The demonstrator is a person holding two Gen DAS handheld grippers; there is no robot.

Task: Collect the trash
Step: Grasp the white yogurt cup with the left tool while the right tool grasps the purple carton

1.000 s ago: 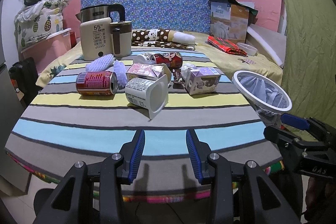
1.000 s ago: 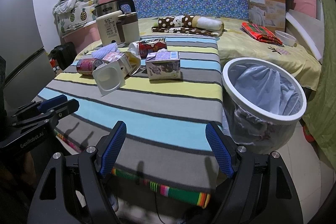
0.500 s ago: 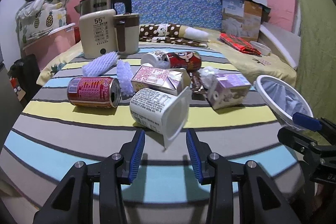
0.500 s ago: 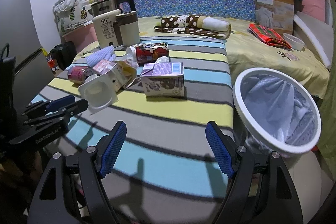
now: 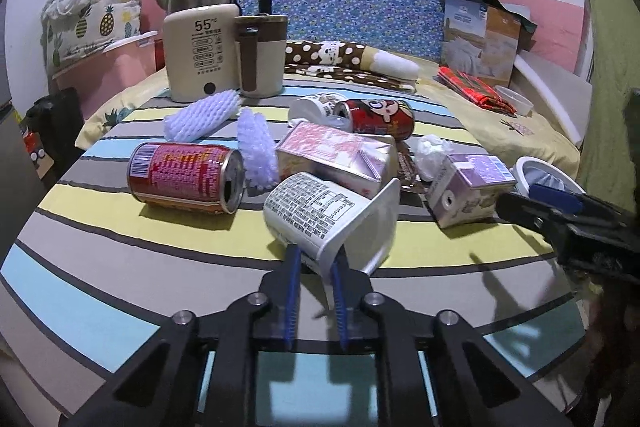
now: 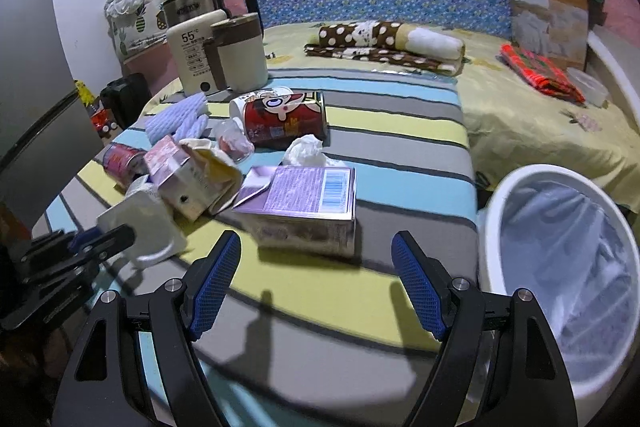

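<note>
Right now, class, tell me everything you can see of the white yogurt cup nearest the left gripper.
The white yogurt cup looks like thin plastic, with a square flared rim and black printed text on its side. It lies tipped over on the striped cloth, its open mouth turned to the right. The left gripper is closing on its lower rim, which sits between the blue pads. The pink carton lies just behind it; contact is unclear.

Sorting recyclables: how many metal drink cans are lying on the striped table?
2. A red can lies at the left by the foam nets; a cartoon-printed red can lies further back, centre. Others may be hidden.
</note>
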